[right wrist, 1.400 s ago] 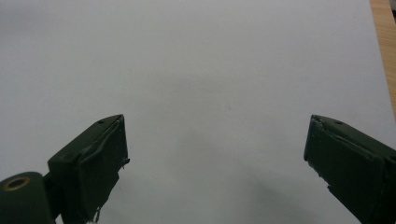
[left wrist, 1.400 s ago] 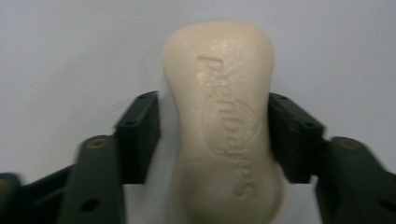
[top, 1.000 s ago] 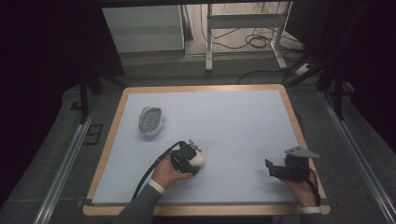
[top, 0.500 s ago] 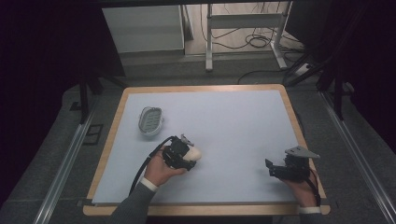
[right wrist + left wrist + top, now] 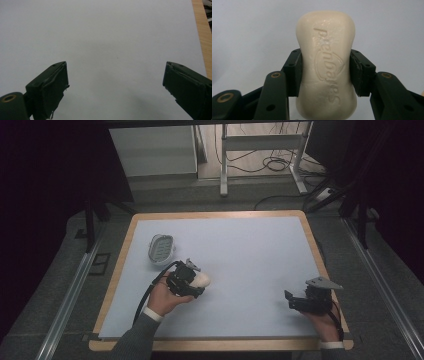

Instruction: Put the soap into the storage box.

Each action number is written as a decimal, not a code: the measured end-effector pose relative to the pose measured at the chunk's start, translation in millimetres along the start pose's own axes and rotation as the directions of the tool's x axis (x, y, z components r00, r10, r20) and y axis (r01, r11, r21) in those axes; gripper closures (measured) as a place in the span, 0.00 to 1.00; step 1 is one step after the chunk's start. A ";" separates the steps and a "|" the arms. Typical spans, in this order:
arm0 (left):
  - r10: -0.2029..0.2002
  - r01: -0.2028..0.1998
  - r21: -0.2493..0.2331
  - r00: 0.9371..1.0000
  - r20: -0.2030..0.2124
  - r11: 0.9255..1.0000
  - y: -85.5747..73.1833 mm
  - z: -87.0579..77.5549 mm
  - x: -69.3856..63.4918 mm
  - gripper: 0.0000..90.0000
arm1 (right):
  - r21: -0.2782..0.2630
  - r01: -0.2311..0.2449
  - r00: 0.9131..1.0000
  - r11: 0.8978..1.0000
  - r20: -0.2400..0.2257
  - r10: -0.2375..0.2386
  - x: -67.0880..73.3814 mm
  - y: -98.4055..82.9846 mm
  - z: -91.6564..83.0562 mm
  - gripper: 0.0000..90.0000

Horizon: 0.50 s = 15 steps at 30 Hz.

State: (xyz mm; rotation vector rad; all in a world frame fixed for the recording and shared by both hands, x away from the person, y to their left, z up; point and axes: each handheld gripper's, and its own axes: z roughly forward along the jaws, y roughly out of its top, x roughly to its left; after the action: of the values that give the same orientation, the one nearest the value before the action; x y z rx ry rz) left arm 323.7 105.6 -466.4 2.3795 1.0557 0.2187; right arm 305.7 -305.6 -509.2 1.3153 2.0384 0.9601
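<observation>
left gripper view: soap bar (image 5: 325,67) clamped between left gripper (image 5: 325,72) jaws, frame centre. step: carrying. next: likely set it in soap dish (image 5: 162,248), upper left. right gripper (image 5: 115,87) jaws wide, empty.

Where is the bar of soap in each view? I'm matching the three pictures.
High view: the bar of soap sits left of centre, held by the left gripper, below and to the right of the soap dish.
Left gripper view: centre, upright, clamped at its waist between the black fingers.
Right gripper view: not in it.
Shared landmark: the pale mat.
</observation>
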 end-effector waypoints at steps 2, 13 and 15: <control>0.002 -0.002 0.000 1.000 -0.002 1.000 0.2 -1.1 0.7 0.55 | 0.002 0.002 1.000 1.000 0.002 -0.002 0.3 0.0 0.1 0.07; -0.003 0.003 -0.009 1.000 -0.012 1.000 5.8 -8.7 9.1 0.55 | 0.003 -0.002 1.000 1.000 0.001 0.002 -1.0 -0.6 0.3 0.07; -0.001 0.001 -0.006 1.000 -0.016 1.000 7.6 -10.5 10.5 0.55 | 0.004 -0.002 1.000 1.000 0.002 0.002 -1.2 -0.6 0.2 0.07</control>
State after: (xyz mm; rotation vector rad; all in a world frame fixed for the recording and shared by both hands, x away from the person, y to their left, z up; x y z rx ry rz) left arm 332.1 113.2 -454.2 2.3755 1.0619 0.2403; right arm 306.0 -306.8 -509.8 1.3197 2.0387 0.9561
